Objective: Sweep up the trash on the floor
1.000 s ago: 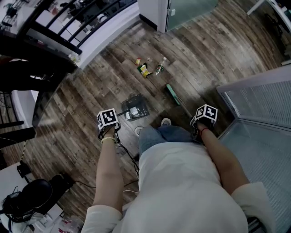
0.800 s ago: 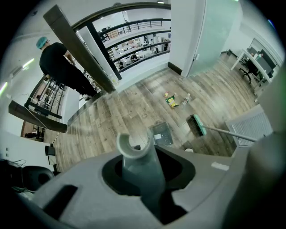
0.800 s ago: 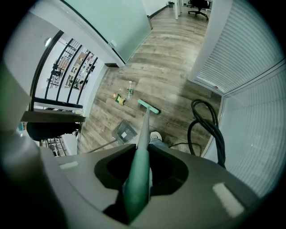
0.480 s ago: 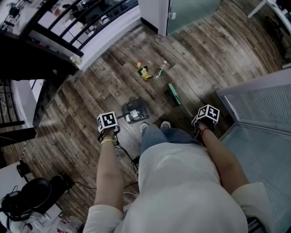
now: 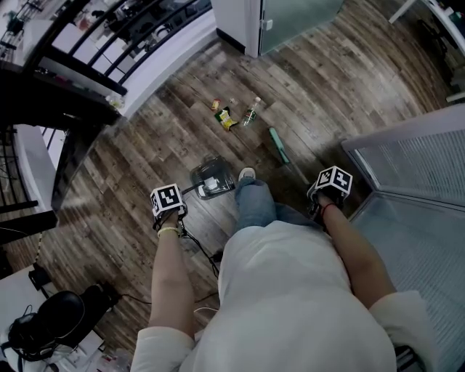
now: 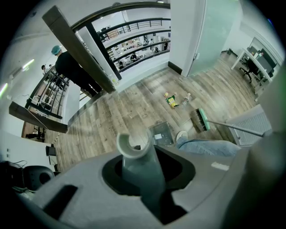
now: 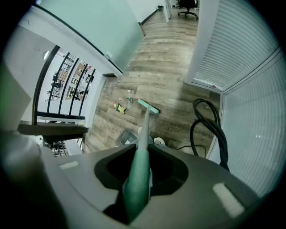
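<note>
The trash lies on the wooden floor: a yellow wrapper (image 5: 226, 117), a small plastic bottle (image 5: 251, 110) and a little scrap (image 5: 216, 104). My left gripper (image 5: 166, 201) is shut on the grey dustpan handle (image 6: 134, 154); the dustpan (image 5: 211, 176) sits low, short of the trash. My right gripper (image 5: 330, 183) is shut on the green broom handle (image 7: 138, 174). The broom's green head (image 5: 277, 144) rests on the floor right of the trash. In the right gripper view the wrapper (image 7: 119, 108) and bottle (image 7: 129, 97) lie just left of the broom head (image 7: 148, 106).
A railing with dark bars (image 5: 87, 65) borders the floor at the left. A glass door (image 5: 290, 18) stands beyond the trash, and white blinds (image 5: 414, 167) on the right. Black cable loops (image 7: 210, 129) lie by the blinds. My shoe (image 5: 246, 174) is beside the dustpan.
The person has stepped forward. Dustpan and broom head have moved closer to the trash, and one foot now stands next to the dustpan. Both grippers keep their hold.
</note>
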`<state>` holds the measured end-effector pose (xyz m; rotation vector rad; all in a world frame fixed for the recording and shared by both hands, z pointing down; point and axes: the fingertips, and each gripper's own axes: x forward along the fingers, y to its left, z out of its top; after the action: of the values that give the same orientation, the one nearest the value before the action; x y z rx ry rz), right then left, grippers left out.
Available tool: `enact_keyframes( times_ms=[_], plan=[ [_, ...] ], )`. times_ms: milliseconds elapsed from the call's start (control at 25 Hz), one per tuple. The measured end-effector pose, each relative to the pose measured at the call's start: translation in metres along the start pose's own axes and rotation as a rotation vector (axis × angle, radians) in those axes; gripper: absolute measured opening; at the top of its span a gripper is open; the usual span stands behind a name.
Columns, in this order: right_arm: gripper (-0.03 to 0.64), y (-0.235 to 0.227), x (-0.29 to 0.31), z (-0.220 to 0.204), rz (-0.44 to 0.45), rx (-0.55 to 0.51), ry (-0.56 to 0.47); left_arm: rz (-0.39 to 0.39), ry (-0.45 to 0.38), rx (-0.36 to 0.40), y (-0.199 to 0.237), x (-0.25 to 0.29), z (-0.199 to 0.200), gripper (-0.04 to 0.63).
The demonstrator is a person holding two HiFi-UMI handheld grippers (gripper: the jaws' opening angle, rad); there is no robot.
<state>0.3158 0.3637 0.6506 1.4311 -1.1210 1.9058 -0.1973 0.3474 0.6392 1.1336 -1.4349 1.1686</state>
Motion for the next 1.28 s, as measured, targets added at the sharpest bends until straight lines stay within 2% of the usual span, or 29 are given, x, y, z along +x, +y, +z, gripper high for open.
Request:
enact_keyframes(
  times_ms=[200,440,600,840,1040,1280],
  plan=[
    [0.097,0.0,0.002,0.009,0.006,0.039,0.002,0.009,-0.003,0.001,-0.006,-0.001,0.003,0.094],
    [0.097,0.014,0.008,0.038,-0.02,0.025,0.017,0.0,0.022,-0.018,-0.005,0.001,0.007,0.094],
    [0.097,0.031,0.009,0.057,-0.008,0.012,0.018,-0.005,0.032,-0.039,-0.003,0.0,0.016,0.094],
    [0.097,0.086,0.005,0.08,-0.02,0.009,0.033,-0.013,0.062,-0.018,0.016,-0.003,0.056,0.094],
    [0.097,0.108,0.002,0.103,-0.036,-0.007,0.025,-0.024,0.086,-0.024,0.012,-0.003,0.083,0.092],
    [0.097,0.132,-0.003,0.129,-0.032,0.007,0.002,-0.009,0.042,-0.066,0.012,-0.001,0.136,0.092]
  ],
)
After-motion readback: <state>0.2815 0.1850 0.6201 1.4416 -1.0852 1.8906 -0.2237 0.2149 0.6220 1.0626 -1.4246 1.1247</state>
